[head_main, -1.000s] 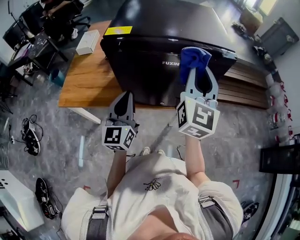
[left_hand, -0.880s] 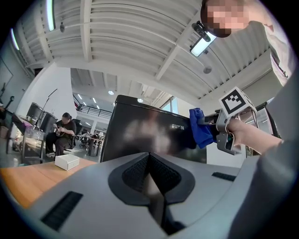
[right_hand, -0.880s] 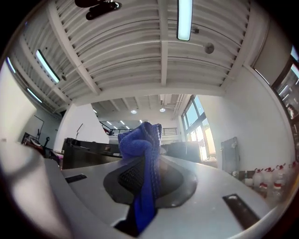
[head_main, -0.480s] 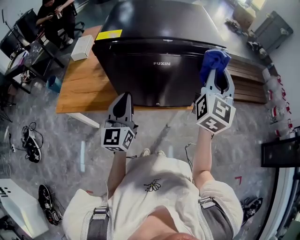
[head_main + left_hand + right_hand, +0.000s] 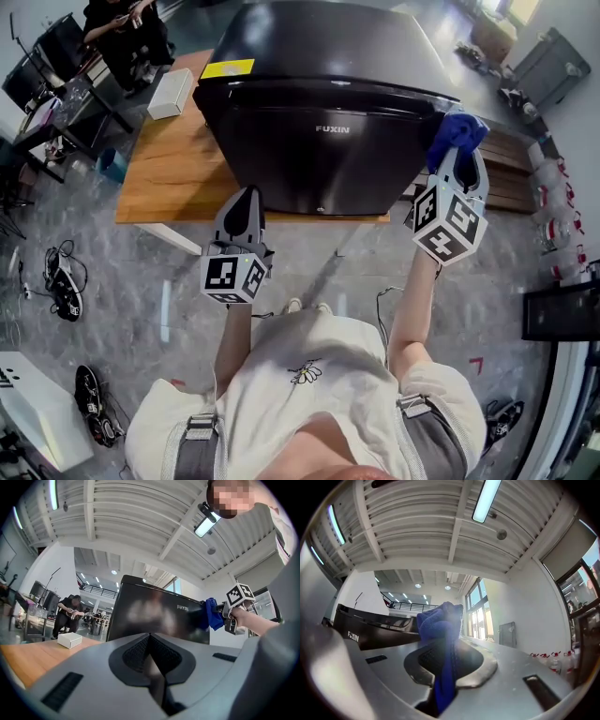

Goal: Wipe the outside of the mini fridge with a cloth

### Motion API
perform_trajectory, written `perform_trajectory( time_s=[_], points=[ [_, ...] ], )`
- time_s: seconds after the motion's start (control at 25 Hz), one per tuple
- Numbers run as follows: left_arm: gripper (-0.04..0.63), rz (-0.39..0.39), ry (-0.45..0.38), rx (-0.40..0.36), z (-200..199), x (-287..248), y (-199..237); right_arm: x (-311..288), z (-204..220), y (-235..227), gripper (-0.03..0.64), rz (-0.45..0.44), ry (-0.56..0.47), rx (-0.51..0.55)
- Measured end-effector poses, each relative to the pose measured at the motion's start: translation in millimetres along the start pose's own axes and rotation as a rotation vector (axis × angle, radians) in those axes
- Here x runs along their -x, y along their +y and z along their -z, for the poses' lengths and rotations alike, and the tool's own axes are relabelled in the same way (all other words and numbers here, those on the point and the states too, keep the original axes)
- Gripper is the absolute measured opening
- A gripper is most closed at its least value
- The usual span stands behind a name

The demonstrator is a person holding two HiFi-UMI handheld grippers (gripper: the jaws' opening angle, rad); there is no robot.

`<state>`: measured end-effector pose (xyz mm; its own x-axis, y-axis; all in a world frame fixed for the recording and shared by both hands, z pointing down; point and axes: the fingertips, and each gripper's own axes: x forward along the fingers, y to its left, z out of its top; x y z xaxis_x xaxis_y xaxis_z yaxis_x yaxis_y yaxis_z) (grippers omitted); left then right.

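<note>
Mini fridge (image 5: pixel 319 94), black and glossy, stands on a wooden surface (image 5: pixel 164 169) with its door facing the person. The right tool (image 5: pixel 457 157) is clamped on a bunched blue cloth (image 5: pixel 457 129), held at the upper right corner of the door. The left tool (image 5: pixel 247 199) has its jaws pressed together with nothing between them and hangs low before the door's lower left, apart from it. A white box (image 5: pixel 170 92) lies on the surface left of the fridge.

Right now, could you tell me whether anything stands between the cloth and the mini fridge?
Nothing visible does. The right gripper holds the blue cloth right at the upper front corner of the mini fridge, with no object between them. Whether it touches, I cannot tell.
</note>
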<state>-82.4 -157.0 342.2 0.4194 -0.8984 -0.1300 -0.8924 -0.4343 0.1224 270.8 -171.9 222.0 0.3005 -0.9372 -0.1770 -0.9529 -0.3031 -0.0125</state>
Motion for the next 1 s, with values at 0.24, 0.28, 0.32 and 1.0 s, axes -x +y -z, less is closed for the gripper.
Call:
perform_trajectory(
  time_s=[0.24,0.28,0.32,1.0],
  points=[
    [0.005,-0.012,-0.002,-0.006,-2,1,5,-5,4,-12,0.061,0.038,0.011,-0.004],
    [0.005,-0.012,-0.002,-0.009,-2,1,6,-4,4,-12,0.061,0.038,0.011,-0.013],
    [0.005,-0.011,0.000,-0.012,-2,1,6,-1,3,-11,0.061,0.031,0.010,-0.028],
    [0.005,-0.154,0.009,-0.066,-6,33,47,91,13,258,0.061,-0.777,0.127,-0.436]
  ],
)
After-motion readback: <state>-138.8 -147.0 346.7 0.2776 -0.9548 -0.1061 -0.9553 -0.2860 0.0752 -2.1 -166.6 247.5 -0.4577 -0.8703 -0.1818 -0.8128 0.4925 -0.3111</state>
